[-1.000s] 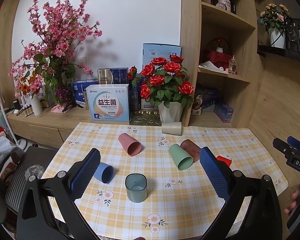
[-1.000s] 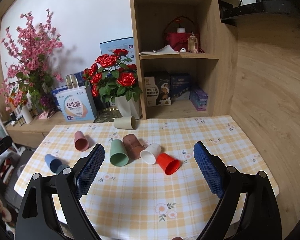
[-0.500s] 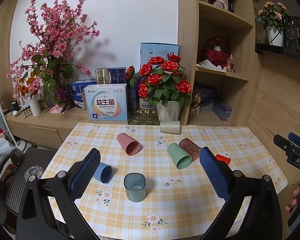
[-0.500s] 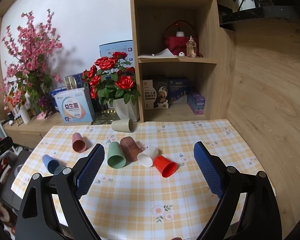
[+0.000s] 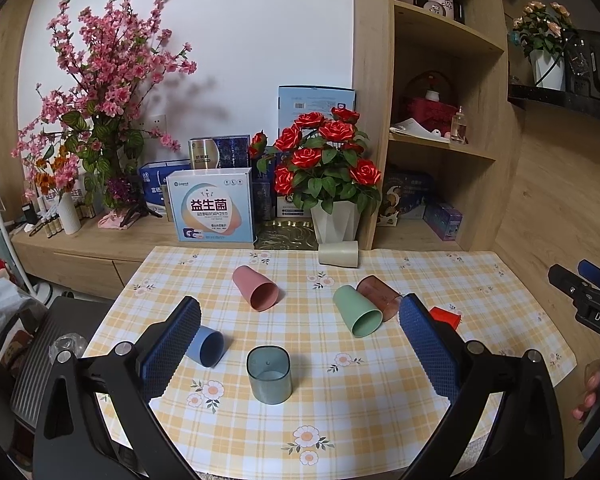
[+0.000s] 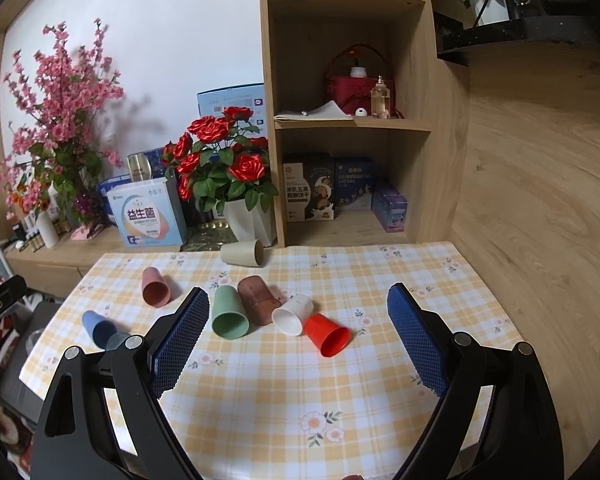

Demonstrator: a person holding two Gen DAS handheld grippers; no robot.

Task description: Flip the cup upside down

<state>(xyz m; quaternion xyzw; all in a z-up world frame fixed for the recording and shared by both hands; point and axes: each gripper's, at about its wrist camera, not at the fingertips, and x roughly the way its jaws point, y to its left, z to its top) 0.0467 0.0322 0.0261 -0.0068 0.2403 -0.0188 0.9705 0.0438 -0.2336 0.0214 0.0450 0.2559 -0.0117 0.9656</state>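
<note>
A translucent teal cup [image 5: 269,374] stands on the checked tablecloth, between the fingers of my open, empty left gripper [image 5: 298,344] and a little beyond them. Other cups lie on their sides: blue [image 5: 206,346], pink [image 5: 256,288], green [image 5: 358,316], brown [image 5: 380,296], beige [image 5: 339,254]. In the right wrist view my right gripper [image 6: 298,338] is open and empty, held back from the green [image 6: 229,312], brown [image 6: 257,300], white [image 6: 293,314] and red [image 6: 327,335] cups.
A white pot of red roses [image 5: 336,220] and boxes [image 5: 212,210] stand on the wooden ledge behind the table. A shelf unit [image 6: 352,120] rises at the back right. The right gripper's body shows at the right edge of the left wrist view [image 5: 588,308].
Both grippers have drawn back and up slightly, so the table looks a little smaller. The cups have not moved. Both grippers stay open.
</note>
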